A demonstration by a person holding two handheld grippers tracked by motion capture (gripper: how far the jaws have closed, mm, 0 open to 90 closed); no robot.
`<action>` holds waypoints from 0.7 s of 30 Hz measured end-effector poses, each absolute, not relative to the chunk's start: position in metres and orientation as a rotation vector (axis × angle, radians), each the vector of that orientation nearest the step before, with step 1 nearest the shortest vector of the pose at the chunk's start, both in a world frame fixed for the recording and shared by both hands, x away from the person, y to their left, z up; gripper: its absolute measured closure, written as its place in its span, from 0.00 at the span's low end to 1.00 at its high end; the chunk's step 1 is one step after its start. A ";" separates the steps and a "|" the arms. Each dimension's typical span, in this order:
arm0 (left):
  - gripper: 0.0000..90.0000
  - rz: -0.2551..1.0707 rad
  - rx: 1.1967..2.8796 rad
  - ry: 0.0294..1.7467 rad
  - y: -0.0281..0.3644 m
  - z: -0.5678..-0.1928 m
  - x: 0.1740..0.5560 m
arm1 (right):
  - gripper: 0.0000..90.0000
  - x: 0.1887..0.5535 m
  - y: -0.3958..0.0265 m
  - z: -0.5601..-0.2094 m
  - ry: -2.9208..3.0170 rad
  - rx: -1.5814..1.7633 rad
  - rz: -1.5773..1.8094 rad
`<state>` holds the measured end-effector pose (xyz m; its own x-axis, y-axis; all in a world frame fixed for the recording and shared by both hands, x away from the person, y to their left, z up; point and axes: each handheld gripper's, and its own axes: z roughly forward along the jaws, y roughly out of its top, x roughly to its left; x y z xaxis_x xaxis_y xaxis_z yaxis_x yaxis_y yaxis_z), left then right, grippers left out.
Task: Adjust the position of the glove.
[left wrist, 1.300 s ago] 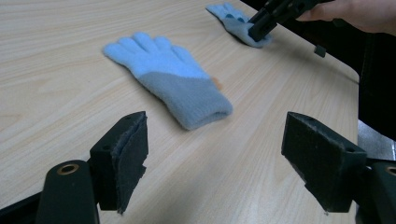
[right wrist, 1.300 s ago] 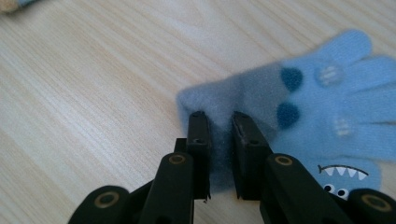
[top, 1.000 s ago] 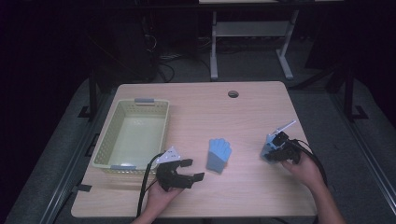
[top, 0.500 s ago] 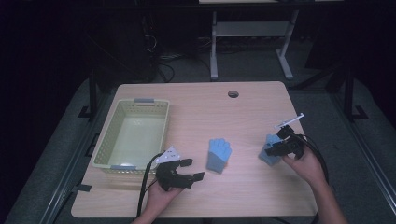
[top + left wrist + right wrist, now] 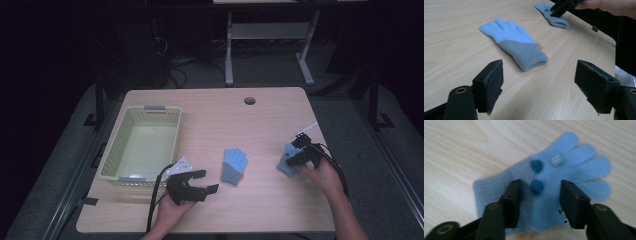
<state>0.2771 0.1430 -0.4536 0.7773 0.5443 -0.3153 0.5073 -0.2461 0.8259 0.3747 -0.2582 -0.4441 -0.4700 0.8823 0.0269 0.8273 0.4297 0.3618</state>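
Glove (image 5: 554, 187) lies flat beneath right gripper (image 5: 539, 195).

The left gripper (image 5: 200, 181) is resting low with jaws spread wide. The right gripper (image 5: 537, 195) is pointing down, its jaws having just been closing, still parted, pads clamping nothing.

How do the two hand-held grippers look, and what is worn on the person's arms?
Both the left gripper and the right gripper are black, each with two blocky jaws and a black cable trailing back. The left one has a grey three-cornered plate on top. Both forearms are bare, with no sleeves visible.
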 end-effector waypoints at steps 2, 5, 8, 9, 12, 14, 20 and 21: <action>0.25 0.043 1.899 0.802 0.143 -0.453 0.277 | 0.74 0.374 -0.258 -0.444 2.515 1.515 0.495; 0.25 0.046 1.900 0.799 0.143 -0.453 0.276 | 0.82 0.373 -0.256 -0.443 2.521 1.508 0.499; 0.25 0.047 1.898 0.803 0.144 -0.453 0.276 | 0.87 0.373 -0.256 -0.443 2.525 1.506 0.505; 0.25 0.048 1.897 0.803 0.144 -0.453 0.277 | 0.88 0.373 -0.257 -0.443 2.523 1.512 0.506; 0.25 0.051 1.892 0.806 0.145 -0.452 0.277 | 0.90 0.373 -0.258 -0.442 2.532 1.509 0.512; 0.25 0.054 1.885 0.811 0.146 -0.452 0.277 | 0.90 0.372 -0.259 -0.439 2.533 1.515 0.526; 0.25 0.056 1.885 0.813 0.146 -0.452 0.277 | 0.91 0.365 -0.257 -0.421 2.525 1.489 0.581; 0.25 0.058 1.880 0.812 0.146 -0.452 0.277 | 0.91 0.364 -0.255 -0.418 2.523 1.488 0.586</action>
